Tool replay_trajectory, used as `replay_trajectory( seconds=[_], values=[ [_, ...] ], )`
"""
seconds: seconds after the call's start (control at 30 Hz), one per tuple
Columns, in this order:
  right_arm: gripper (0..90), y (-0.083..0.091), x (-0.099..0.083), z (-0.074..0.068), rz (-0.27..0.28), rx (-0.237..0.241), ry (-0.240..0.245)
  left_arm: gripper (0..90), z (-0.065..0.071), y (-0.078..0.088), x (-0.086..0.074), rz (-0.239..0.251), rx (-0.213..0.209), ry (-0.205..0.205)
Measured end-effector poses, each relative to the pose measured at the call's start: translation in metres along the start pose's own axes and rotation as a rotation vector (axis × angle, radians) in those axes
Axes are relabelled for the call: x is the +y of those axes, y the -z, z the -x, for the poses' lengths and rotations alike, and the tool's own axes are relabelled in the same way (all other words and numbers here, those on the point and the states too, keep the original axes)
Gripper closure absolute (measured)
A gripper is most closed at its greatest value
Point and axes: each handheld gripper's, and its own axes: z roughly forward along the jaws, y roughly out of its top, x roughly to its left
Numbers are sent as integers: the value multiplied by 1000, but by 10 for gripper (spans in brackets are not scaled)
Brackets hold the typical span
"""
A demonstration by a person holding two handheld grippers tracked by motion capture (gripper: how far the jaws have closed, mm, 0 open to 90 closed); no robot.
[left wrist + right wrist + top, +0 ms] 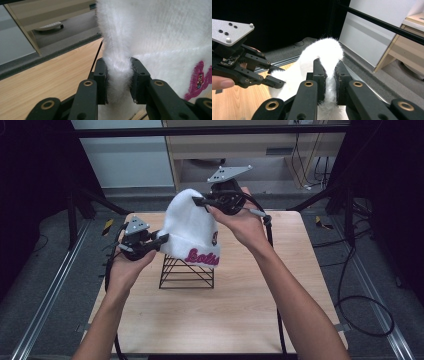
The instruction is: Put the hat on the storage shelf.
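Bare forearms, no sleeves; each hand carries a black claw, left claw [165, 239] and right claw [196, 200], with brass-ringed rivets, grey three-cornered top plates and trailing black cables.

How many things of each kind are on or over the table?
White fuzzy hat: 1
Black wire rack: 1
Grippers, left gripper and right gripper, each pinching the hat: 2
Total: 4

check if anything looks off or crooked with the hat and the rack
The white hat sits askew: it hangs tilted over the black wire rack, not seated on it. The left gripper pinches its brim, the right gripper its crown. No damage shows.
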Motion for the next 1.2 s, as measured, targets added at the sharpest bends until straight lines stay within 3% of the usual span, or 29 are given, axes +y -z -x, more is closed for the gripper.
replay_trajectory(
  seconds=[0.33,0.77,1.2],
  values=[
    [828,1,-10,-6,3,13,12,698,3,6,-18,38,0,3],
    [827,-3,-17,-13,-22,24,29,695,-1,0,-35,28,-1,26],
    [828,-3,-18,-32,-50,44,61,715,1,4,-46,14,-3,19]
  ],
)
